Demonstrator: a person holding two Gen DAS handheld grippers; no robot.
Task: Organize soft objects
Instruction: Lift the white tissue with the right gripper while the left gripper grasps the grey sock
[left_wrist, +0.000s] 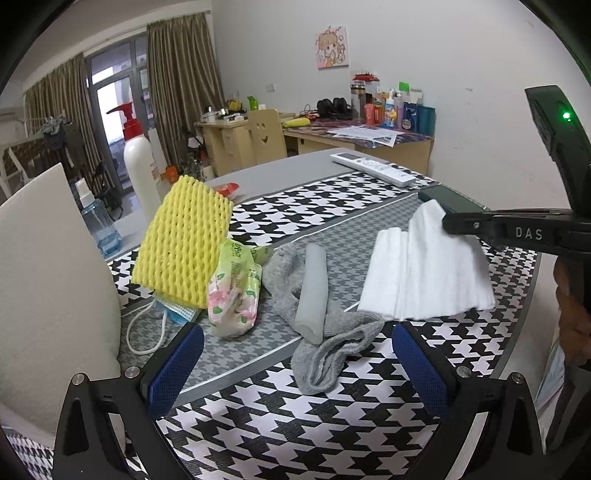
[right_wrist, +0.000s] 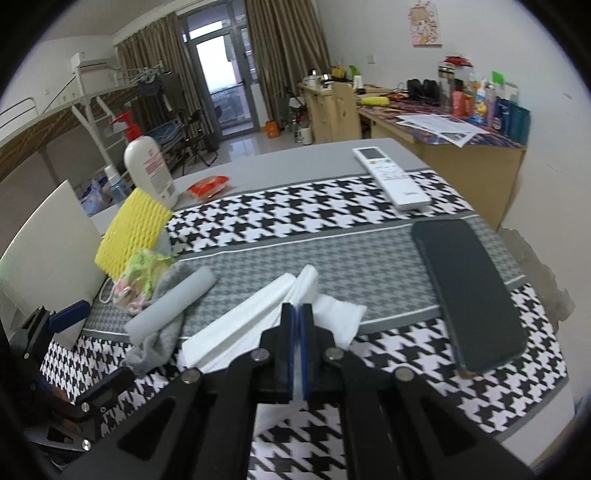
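Observation:
My right gripper (right_wrist: 297, 308) is shut on a white folded tissue (right_wrist: 236, 328) and holds it a little above the houndstooth tablecloth (right_wrist: 295, 206). From the left wrist view the tissue (left_wrist: 424, 273) hangs from the right gripper (left_wrist: 448, 223) at the right. My left gripper (left_wrist: 297, 369) is open and low over the cloth, with nothing between its blue pads (left_wrist: 173, 369). Just ahead of it a grey sock (left_wrist: 325, 343) lies under a grey foam roll (left_wrist: 312, 291). Further left are a floral tissue pack (left_wrist: 234, 291), a yellow foam net (left_wrist: 184, 243) and a blue face mask (left_wrist: 177, 310).
A dark phone (right_wrist: 469, 291) and a white remote (right_wrist: 391, 177) lie on the right side of the table. A lotion pump bottle (right_wrist: 147, 166) and a red packet (right_wrist: 208, 184) stand at the back left. A white slab (left_wrist: 48, 277) leans at the left edge.

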